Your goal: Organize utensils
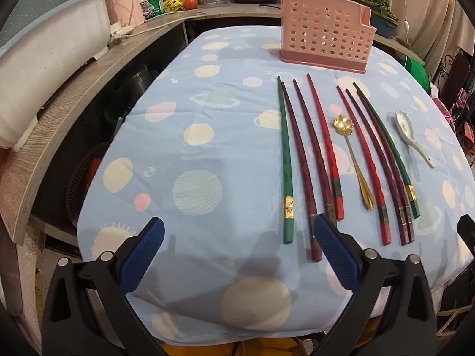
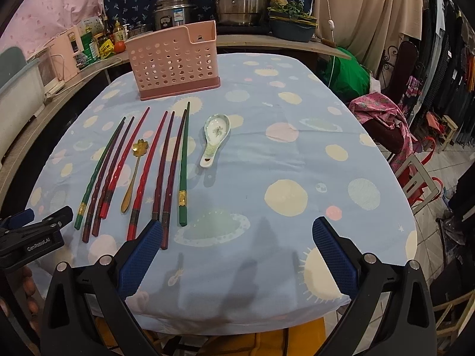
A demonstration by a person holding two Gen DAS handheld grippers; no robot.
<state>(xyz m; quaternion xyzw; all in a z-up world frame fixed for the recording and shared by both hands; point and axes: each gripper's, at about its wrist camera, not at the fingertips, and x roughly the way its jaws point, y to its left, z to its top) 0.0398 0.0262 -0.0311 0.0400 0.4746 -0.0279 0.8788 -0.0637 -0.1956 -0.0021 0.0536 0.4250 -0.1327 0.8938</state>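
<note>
Okay, reading both wrist views as I hold the rig over the near edge.

Left jaws: my left gripper [image 1: 239, 231] has them spread wide, nothing held; its right blue pad overlaps the butt ends of two dark red chopsticks in that view, and I cannot tell whether it touches them.

Right jaws: my right gripper [image 2: 237, 231] is just as wide apart and grips nothing; bare tablecloth [image 2: 267, 160] shows between the pads.

Chopsticks: I count eight, lying side by side, tips toward the far end. Two green chopsticks [image 1: 285, 160] sit at the outer edges of the row, two bright red chopsticks [image 1: 326, 145] and four dark red chopsticks [image 1: 299, 160] lie between them.

Spoons: two. One gold spoon [image 1: 354, 160] with a flower-shaped bowl lies among the chopsticks; one white ceramic spoon [image 2: 214, 139] lies just beside the row, on its right.

Holder: one pink perforated holder [image 2: 175, 62], upright at the far end of the desk, apart from the utensils.
</note>
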